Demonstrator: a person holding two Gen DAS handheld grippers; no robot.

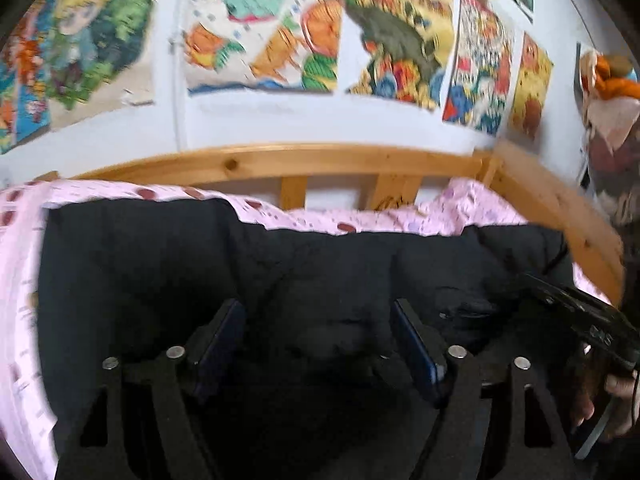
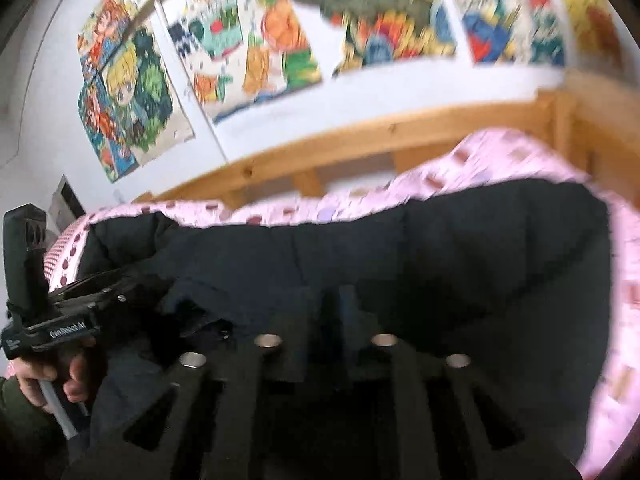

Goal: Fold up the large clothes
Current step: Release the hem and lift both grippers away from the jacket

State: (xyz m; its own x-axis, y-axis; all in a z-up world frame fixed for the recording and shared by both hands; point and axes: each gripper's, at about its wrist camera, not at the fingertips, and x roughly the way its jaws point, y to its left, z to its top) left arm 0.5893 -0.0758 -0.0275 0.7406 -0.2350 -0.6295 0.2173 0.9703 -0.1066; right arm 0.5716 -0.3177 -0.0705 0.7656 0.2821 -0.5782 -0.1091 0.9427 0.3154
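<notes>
A large black padded garment (image 1: 304, 264) lies spread across a pink patterned bed sheet (image 1: 24, 264). It also fills the middle of the right wrist view (image 2: 400, 256). My left gripper (image 1: 320, 340) is open just above the garment, its blue-padded fingers (image 1: 220, 340) wide apart with black cloth between them. My right gripper (image 2: 334, 320) has its jaws close together over the garment's near edge; blur hides whether cloth is pinched. The left gripper's body shows at the left of the right wrist view (image 2: 60, 320), held by a hand.
A wooden bed rail (image 1: 280, 160) runs behind the bed and curves round at the right (image 1: 560, 208). Colourful posters (image 1: 260, 28) cover the white wall. The pink sheet (image 2: 624, 280) borders the garment on the right.
</notes>
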